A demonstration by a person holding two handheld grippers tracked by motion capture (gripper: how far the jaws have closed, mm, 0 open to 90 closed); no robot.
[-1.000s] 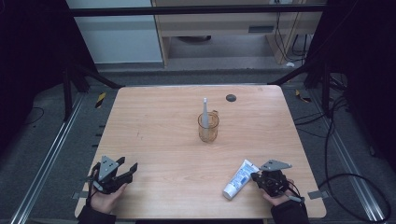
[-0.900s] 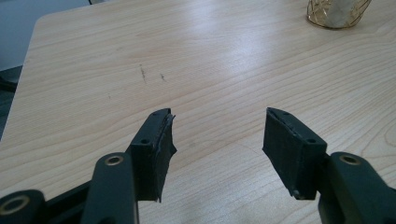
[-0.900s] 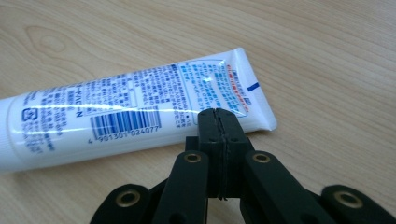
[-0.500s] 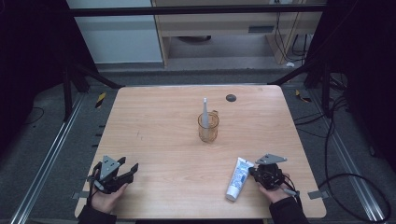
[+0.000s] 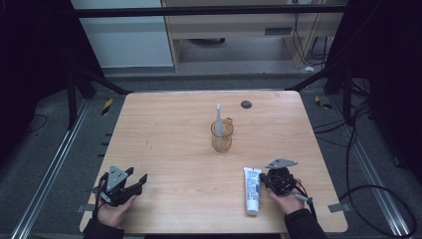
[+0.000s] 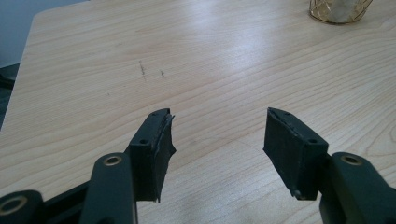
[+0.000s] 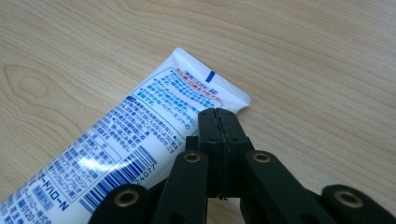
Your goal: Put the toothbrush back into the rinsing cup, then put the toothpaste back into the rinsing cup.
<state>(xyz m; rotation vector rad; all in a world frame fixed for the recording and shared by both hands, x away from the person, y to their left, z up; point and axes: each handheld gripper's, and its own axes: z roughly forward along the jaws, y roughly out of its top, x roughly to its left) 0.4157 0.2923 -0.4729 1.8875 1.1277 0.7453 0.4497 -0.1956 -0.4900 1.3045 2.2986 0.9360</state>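
Toothpaste tube (image 5: 252,190) lying flat on table (image 5: 169,129), lower right of high view, cap end toward bottom edge, crimped end pointing up-frame toward cup. Just left of right gripper (image 5: 272,179); from above, can't tell whether touching or a hair apart. Right gripper view: tube (image 7: 135,140) running from lower left to centre, crimp at centre; right gripper (image 7: 218,113) jaws pressed together, nothing between them, tips over tube's crimped corner. Contact there unclear.

Progress, as a judgement: early. Tube ungripped, not lifted. Likely nudging or lining up with closed jaws; grab and carry remaining. Goal probably wire cup (image 5: 222,135) at centre of frame, toothbrush (image 5: 218,119) standing upright in it, well apart from tube.

Left gripper (image 5: 130,185) lower left, resting in hand, jaws apart, empty. Left gripper view: left gripper (image 6: 218,135) over bare wood, cup base (image 6: 340,10) cut off at upper right.

Hard to make out: small dark round thing (image 5: 246,104) near far table edge, unidentifiable. Tube cap small and blurred from above; lower end cut off in right gripper view. Print mostly unreadable.
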